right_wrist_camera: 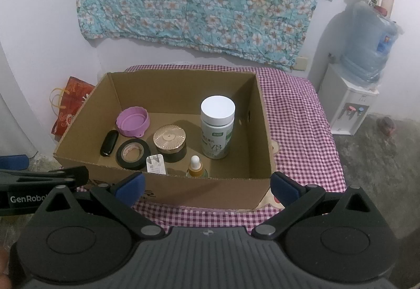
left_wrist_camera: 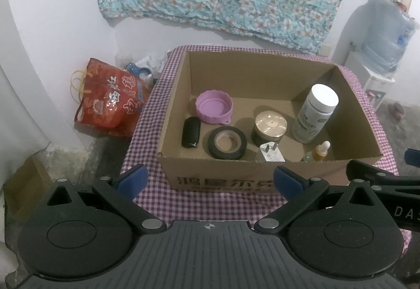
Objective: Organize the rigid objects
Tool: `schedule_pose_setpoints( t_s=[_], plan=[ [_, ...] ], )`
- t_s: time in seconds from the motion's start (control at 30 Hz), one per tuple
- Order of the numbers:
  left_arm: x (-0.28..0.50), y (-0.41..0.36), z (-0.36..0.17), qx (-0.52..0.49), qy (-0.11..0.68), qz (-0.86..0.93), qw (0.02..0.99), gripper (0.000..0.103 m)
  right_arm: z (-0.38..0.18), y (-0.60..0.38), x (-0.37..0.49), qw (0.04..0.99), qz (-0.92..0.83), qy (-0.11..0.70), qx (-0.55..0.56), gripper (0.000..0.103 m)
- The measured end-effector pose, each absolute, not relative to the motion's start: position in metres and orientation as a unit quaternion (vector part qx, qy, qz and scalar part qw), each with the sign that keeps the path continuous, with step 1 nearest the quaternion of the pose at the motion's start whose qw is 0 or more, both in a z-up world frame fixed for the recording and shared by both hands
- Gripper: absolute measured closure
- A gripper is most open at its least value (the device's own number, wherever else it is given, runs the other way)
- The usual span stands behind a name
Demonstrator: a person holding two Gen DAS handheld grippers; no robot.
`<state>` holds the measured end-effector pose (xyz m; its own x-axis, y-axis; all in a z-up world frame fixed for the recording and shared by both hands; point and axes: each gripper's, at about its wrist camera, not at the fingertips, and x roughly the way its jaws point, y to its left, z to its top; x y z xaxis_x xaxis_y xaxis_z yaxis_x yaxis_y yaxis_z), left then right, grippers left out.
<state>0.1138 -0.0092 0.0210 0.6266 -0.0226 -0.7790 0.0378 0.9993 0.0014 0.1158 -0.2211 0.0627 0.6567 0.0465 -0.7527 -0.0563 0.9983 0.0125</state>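
Inside one cardboard box on the checked counter: one white bottle, one purple cup, one gold-lidded jar, one tape roll, one black case, one plug, one dropper bottle. Left gripper and right gripper fingers spread wide, holding nothing, just short of the box's near wall.

Wall: I see plain white wall, floral teal cloth hung across it.
Floor: rough grey concrete.
Desk: purple checked cloth.
Corner: white water dispenser, blue jug.
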Motion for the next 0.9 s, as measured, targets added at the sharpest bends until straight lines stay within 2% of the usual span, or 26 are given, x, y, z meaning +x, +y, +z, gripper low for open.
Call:
schedule_pose_setpoints(
  t_s=[0.9],
  plan=[
    [0.1131,-0.0101,0.0218,0.009,0.432,-0.017,0.902,0.001,0.0622,-0.2229,0.1153,0.91,0.029,0.414,-0.004,0.0]
  ],
)
